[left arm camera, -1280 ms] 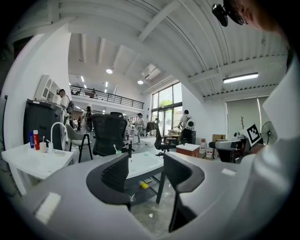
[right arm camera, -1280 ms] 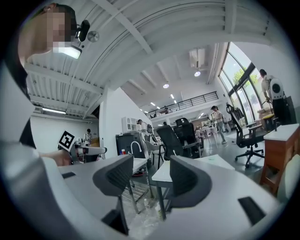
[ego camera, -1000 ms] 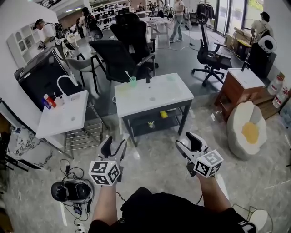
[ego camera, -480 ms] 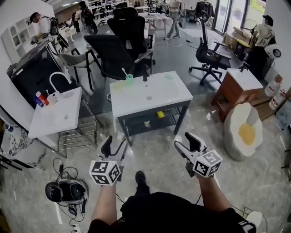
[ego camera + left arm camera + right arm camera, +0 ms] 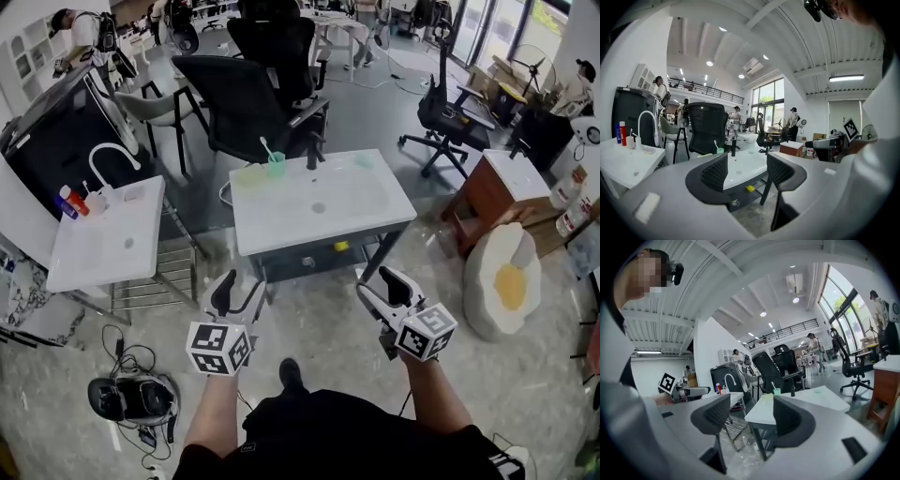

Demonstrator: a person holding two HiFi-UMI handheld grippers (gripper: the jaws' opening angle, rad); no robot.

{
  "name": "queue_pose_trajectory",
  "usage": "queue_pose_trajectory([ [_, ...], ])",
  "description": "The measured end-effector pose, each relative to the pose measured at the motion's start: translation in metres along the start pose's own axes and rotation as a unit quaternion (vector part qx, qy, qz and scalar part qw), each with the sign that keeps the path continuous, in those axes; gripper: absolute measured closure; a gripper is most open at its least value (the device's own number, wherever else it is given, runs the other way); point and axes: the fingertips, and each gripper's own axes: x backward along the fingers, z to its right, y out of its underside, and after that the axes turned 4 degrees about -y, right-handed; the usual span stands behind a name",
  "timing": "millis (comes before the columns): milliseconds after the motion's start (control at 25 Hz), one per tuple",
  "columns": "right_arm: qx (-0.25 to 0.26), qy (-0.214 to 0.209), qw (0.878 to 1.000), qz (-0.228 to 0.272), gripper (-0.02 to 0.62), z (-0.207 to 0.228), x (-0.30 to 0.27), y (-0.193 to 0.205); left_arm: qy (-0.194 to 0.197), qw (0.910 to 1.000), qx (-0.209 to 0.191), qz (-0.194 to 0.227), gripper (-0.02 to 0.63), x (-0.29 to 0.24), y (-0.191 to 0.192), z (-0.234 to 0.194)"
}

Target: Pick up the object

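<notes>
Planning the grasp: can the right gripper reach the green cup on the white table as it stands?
Probably not yet. The right gripper hangs over the floor, short of the table, and the green cup stands at its far edge. Nothing on the table blocks the way; the jaws are apart.

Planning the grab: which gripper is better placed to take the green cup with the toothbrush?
Left, likely. The green cup stands far left on the white table, more in line with the left gripper than the right gripper. Both are open, empty, and short of the table.
</notes>
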Motion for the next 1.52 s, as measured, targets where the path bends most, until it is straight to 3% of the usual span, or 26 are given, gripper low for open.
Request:
queue_pose_trajectory([
  [400,0.002,-0.004,1.000,-0.003,0.341,0.007,-0.098,-0.020,0.001,1.0000,0.003,0.008,0.341,-0.044,-0.022,-0.084],
  [960,-0.011,-0.015,1.000,0.021,0.341,0.021,-0.147,-0.034,0.016,0.9999,-0.007,0.002,0.344,-0.079,-0.030,-0.110],
  [1240,-0.030,-0.031,0.999,0.024,0.341,0.073,-0.179,-0.039,-0.003,0.9999,-0.012,-0.007,0.356,-0.129,-0.040,-0.123],
  [1520,-0.043,-0.037,0.998,0.025,0.341,0.154,-0.220,-0.053,0.006,0.9994,-0.024,-0.026,0.362,-0.218,-0.050,-0.122],
])
